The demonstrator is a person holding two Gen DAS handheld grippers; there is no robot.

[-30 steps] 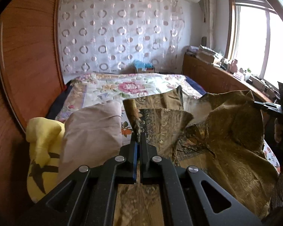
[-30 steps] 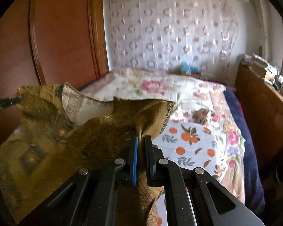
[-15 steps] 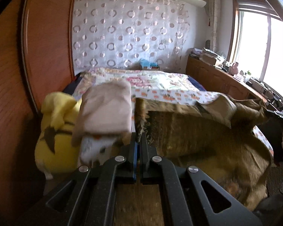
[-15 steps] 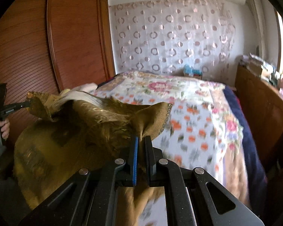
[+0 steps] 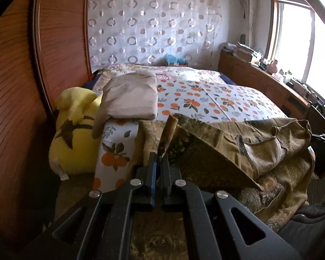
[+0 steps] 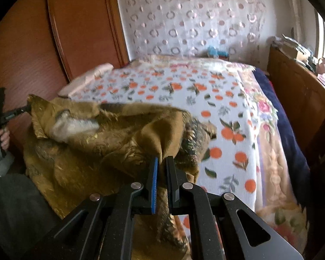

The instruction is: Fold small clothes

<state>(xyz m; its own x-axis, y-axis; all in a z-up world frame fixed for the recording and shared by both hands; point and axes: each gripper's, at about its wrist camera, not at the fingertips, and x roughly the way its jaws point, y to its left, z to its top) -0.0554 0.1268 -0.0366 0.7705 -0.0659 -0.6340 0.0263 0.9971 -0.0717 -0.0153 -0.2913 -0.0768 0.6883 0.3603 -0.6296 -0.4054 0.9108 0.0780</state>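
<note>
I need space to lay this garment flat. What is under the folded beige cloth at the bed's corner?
The folded beige cloth rests on the orange-print bedspread, its near corner drooping over the bed edge beside a yellow plush toy. Whatever lies directly beneath its middle is covered.

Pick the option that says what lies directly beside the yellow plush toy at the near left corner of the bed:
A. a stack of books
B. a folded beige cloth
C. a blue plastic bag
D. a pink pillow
B: in the left wrist view the folded beige cloth lies on the orange-print bedspread with its left edge against the yellow plush toy.
</note>
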